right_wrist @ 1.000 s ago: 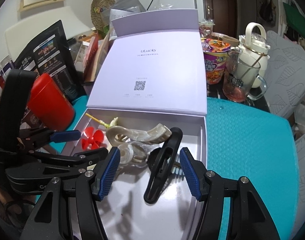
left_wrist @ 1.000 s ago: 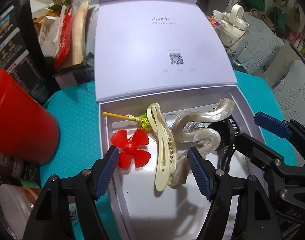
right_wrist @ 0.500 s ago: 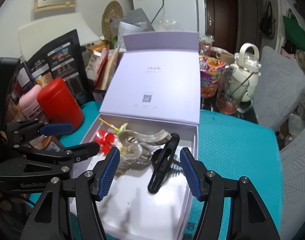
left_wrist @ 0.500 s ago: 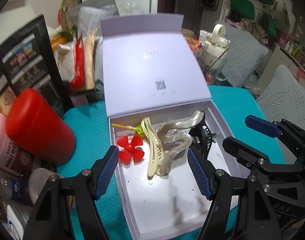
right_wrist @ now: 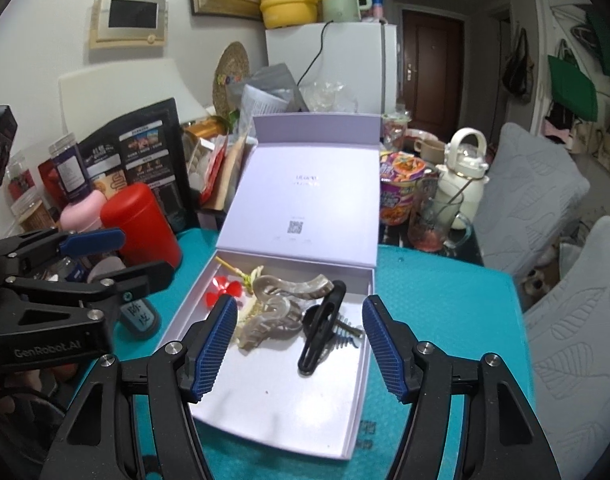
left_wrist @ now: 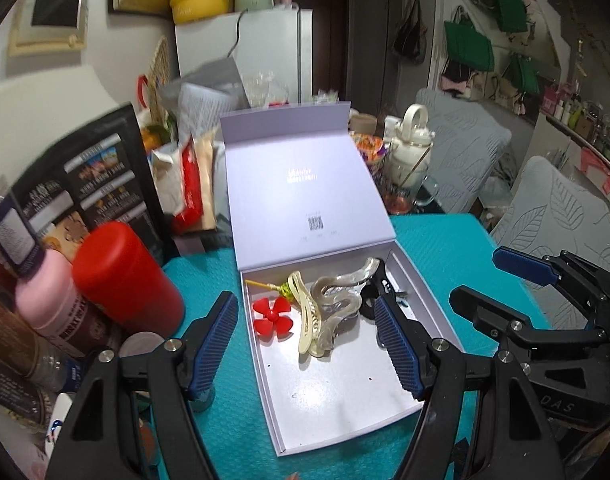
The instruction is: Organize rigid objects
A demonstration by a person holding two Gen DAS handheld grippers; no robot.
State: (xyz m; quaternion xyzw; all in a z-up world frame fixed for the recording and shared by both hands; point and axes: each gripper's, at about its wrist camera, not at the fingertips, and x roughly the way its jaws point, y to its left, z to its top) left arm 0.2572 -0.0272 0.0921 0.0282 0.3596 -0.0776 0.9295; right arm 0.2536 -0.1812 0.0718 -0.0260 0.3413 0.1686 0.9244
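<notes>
An open lilac box (left_wrist: 345, 412) (right_wrist: 289, 412) lies on the teal mat with its lid (left_wrist: 301, 188) tilted back. In its far half lie a red propeller (left_wrist: 272, 316) (right_wrist: 222, 291), a cream hair claw (left_wrist: 305, 320), a pearly wavy hair claw (left_wrist: 337, 300) (right_wrist: 281, 304), a black hair claw (right_wrist: 321, 328) (left_wrist: 369, 300) and a yellow stick (left_wrist: 261, 285). My left gripper (left_wrist: 307, 348) is open and empty above the box's near half. My right gripper (right_wrist: 299, 350) is open and empty, also above the box. Each gripper shows in the other's view.
A red canister (left_wrist: 125, 280) (right_wrist: 141, 224) and a pink bottle (left_wrist: 45, 300) stand left of the box, with dark bags and snack packs behind. A noodle cup (right_wrist: 399, 188), a glass mug (right_wrist: 437, 216) and a white kettle (right_wrist: 465, 172) stand at the back right. Grey chairs (right_wrist: 537, 200) are on the right.
Both grippers have pulled back and up from the box, so the items look smaller and farther. Both stay open. The items in the box have not moved.
</notes>
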